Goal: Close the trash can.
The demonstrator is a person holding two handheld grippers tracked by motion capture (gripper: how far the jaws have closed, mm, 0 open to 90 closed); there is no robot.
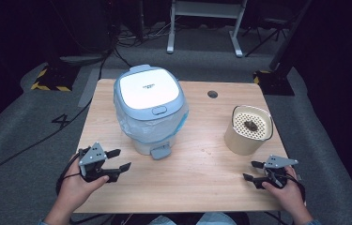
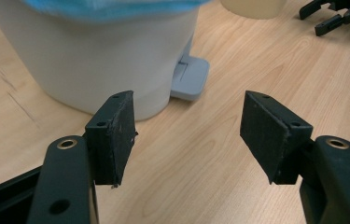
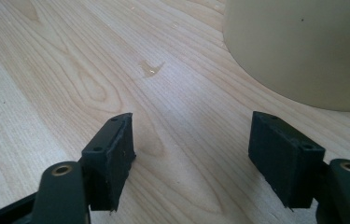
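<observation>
A white pedal bin (image 1: 150,110) with a pale blue lid and a plastic liner stands at the table's middle left, its grey foot pedal (image 1: 160,151) facing me. A cream tub (image 1: 247,130) with a perforated insert holding a small brown scrap (image 1: 250,125) stands at the right. My left gripper (image 1: 119,160) rests open at the front left, pointing at the bin; in the left gripper view its jaws frame bare wood with the bin (image 2: 102,51) and pedal (image 2: 190,77) beyond. My right gripper (image 1: 253,170) lies open at the front right, just below the tub (image 3: 303,46). Nothing sits between either pair of jaws.
The wooden table (image 1: 197,173) has a round cable hole (image 1: 212,94) near its far edge. A small wet spot (image 3: 151,68) marks the wood ahead of the right gripper. Grey floor, cables and stand legs surround the table.
</observation>
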